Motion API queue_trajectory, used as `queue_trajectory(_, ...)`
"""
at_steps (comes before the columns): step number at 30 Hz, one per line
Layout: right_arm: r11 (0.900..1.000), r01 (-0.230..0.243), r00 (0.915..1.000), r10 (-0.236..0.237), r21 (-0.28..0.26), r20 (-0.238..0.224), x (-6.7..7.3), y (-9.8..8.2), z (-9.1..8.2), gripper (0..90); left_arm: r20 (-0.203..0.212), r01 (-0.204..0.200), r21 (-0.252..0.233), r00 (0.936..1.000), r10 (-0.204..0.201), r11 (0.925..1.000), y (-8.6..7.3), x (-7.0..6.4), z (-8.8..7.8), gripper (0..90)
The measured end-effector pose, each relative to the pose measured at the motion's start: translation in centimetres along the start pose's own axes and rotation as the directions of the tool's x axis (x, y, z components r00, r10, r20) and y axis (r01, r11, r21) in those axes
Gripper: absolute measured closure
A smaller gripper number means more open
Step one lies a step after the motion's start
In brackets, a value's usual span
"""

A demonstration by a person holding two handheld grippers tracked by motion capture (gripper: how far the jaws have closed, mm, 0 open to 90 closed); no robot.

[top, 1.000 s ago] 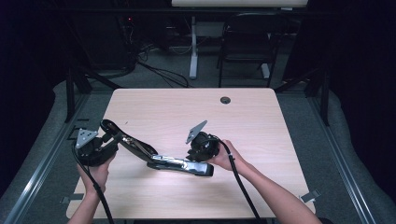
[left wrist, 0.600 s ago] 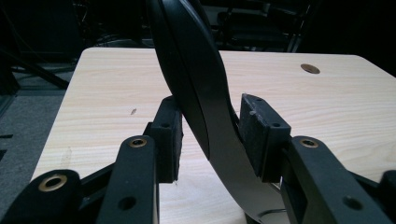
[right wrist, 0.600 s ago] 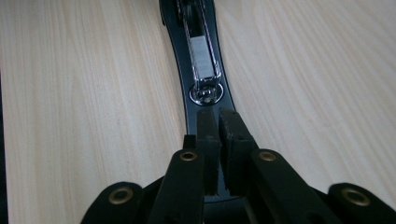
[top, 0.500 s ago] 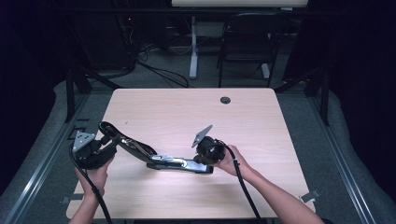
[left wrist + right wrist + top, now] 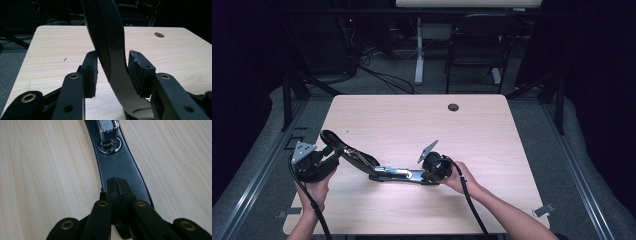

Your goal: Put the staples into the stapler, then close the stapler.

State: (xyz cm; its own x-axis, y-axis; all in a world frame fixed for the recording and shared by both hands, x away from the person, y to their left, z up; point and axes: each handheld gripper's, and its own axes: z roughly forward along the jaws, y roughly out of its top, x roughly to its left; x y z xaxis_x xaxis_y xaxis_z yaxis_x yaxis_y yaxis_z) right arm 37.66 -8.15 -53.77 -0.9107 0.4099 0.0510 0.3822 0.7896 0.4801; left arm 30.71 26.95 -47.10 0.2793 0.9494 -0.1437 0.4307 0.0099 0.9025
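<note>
A black stapler (image 5: 397,174) lies opened out on the wooden table (image 5: 412,120), near the front. Its base and chrome magazine lie flat, and its black upper arm (image 5: 357,157) rises to the left. My left gripper (image 5: 339,150) is shut on that arm; in the left gripper view the curved arm (image 5: 110,50) stands between the two pads (image 5: 91,72). My right gripper (image 5: 424,175) has its jaws shut together with nothing between them. In the right gripper view its tip (image 5: 117,185) rests on the stapler's base (image 5: 117,165), just short of the round metal anvil (image 5: 110,146).
A small dark grommet hole (image 5: 453,107) sits in the table near its far edge. Beyond the table are a dark chair (image 5: 477,40), a white desk leg (image 5: 418,50) and cables on the floor. Black cables trail from both grippers over the near edge.
My right gripper has come down and toward the near edge, onto the stapler's base end, and the stapler has settled flatter. The left gripper has kept its place and its hold.
</note>
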Motion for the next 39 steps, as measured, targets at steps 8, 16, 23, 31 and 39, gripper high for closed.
queue_trajectory(8,1.0,-0.012,0.9999,0.012,0.011,0.008,-0.3,-0.1,0.5,90.0,0.014,-0.018,0.008,0.9997,0.018,0.9998,-0.2,-0.7,0.3,59.9)
queue_trajectory(16,1.0,-0.027,0.9996,0.027,0.011,0.002,-0.5,-0.1,0.5,90.0,0.053,-0.045,0.037,0.9977,0.043,0.9983,-0.5,-1.6,1.0,58.4)
queue_trajectory(23,1.0,-0.028,0.9996,0.028,0.01,-0.006,-0.7,-0.1,0.5,90.0,0.071,-0.052,0.027,0.9962,0.049,0.9983,-0.6,-2.2,1.2,59.1)
queue_trajectory(31,1.0,-0.02,0.9998,0.02,-0.003,0.002,-0.8,0.3,0.0,90.0,0.075,-0.046,0.013,0.9962,0.045,0.9989,-0.5,-3.2,1.4,61.3)
queue_trajectory(39,0.995,-0.017,0.9994,0.02,-0.102,0.028,-1.1,1.9,-2.8,90.0,0.062,-0.037,0.011,0.9974,0.036,0.9993,-0.4,-4.2,1.5,62.8)
